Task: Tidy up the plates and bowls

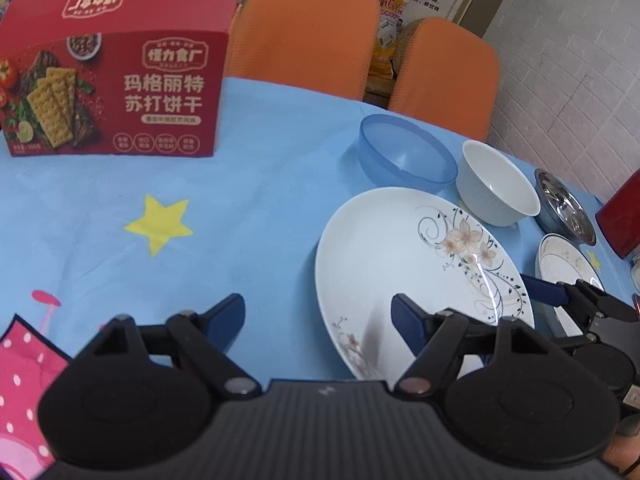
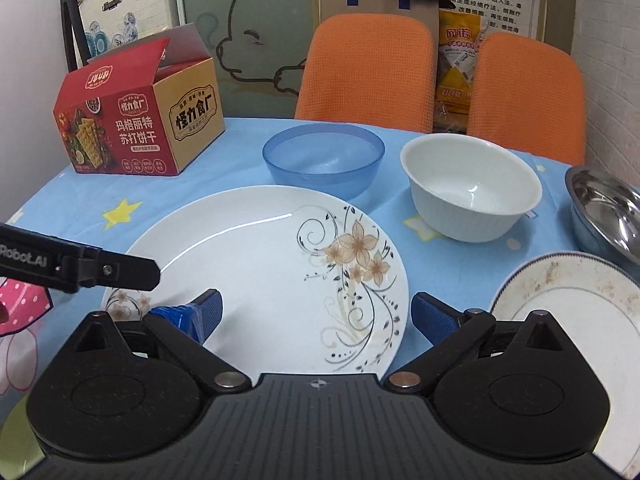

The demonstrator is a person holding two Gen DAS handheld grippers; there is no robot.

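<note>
Worktop (image 2: 248,168), draped in blue star-print cloth, fills both views. Red cracker box (image 2: 132,128) stands at upper left, clear of the dishes. Flowered plate (image 2: 256,264) lies flat at centre, its near rim between the wide-spread fingers of the right gripper (image 2: 316,312), which holds nothing. Left gripper (image 1: 318,320), also wide and empty, hovers at that plate's left edge. Blue bowl (image 2: 324,160), white bowl (image 2: 472,188) and steel bowl (image 2: 608,212) line the far side, seemingly unsorted. Small soiled plate (image 2: 572,300) sits lower right. Open cloth lies left for stacking.
</note>
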